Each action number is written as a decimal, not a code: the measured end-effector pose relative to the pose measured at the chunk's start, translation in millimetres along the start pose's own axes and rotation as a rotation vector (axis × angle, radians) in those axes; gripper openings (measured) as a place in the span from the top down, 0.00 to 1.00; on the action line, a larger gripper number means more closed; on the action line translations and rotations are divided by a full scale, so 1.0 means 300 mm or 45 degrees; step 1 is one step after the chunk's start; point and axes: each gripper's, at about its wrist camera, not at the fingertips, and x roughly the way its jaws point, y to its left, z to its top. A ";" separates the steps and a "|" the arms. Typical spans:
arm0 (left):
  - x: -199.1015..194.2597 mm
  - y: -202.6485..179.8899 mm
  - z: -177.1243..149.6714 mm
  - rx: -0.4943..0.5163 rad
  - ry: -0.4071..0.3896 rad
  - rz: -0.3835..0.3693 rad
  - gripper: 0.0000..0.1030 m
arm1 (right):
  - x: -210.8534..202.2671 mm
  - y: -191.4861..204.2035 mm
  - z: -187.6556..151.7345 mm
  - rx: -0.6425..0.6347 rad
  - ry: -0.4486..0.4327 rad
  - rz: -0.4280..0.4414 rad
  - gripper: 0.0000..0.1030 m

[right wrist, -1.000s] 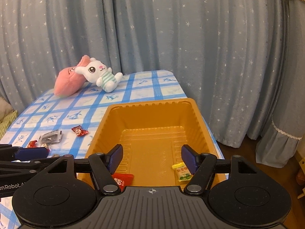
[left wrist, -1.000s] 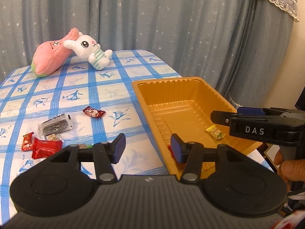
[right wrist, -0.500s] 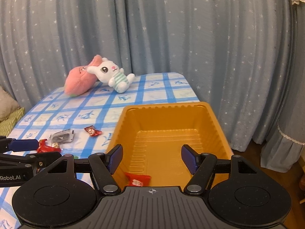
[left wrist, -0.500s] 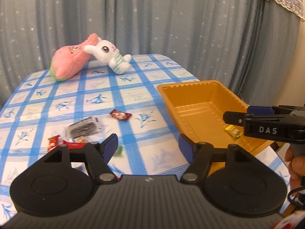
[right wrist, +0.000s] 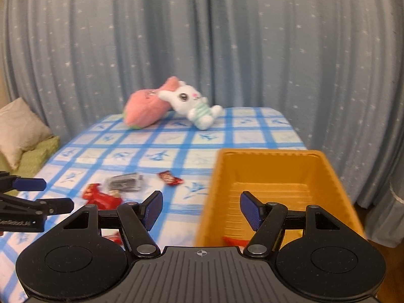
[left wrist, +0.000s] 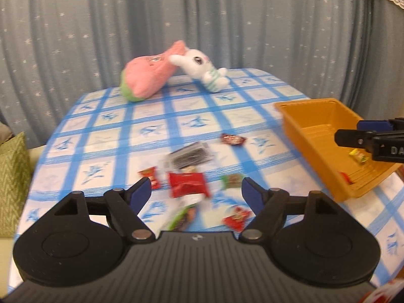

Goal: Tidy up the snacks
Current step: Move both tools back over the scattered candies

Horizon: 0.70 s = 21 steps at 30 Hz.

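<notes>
Plush rabbit (left wrist: 202, 72) beside pink plush (left wrist: 145, 80)

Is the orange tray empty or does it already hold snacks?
Not empty. The orange tray holds a yellow-green candy and a red wrapper near its front end; most snacks are on the tablecloth.
</notes>
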 end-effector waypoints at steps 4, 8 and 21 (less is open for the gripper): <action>-0.008 0.078 -0.030 0.002 0.006 0.035 0.26 | 0.027 0.085 -0.012 -0.051 0.015 0.054 0.34; 0.000 0.137 -0.070 -0.003 0.022 0.038 0.26 | 0.063 0.168 -0.041 -0.107 0.058 0.105 0.34; 0.097 0.212 -0.174 -0.044 0.074 -0.038 0.26 | 0.183 0.313 -0.149 -0.148 0.233 0.214 0.35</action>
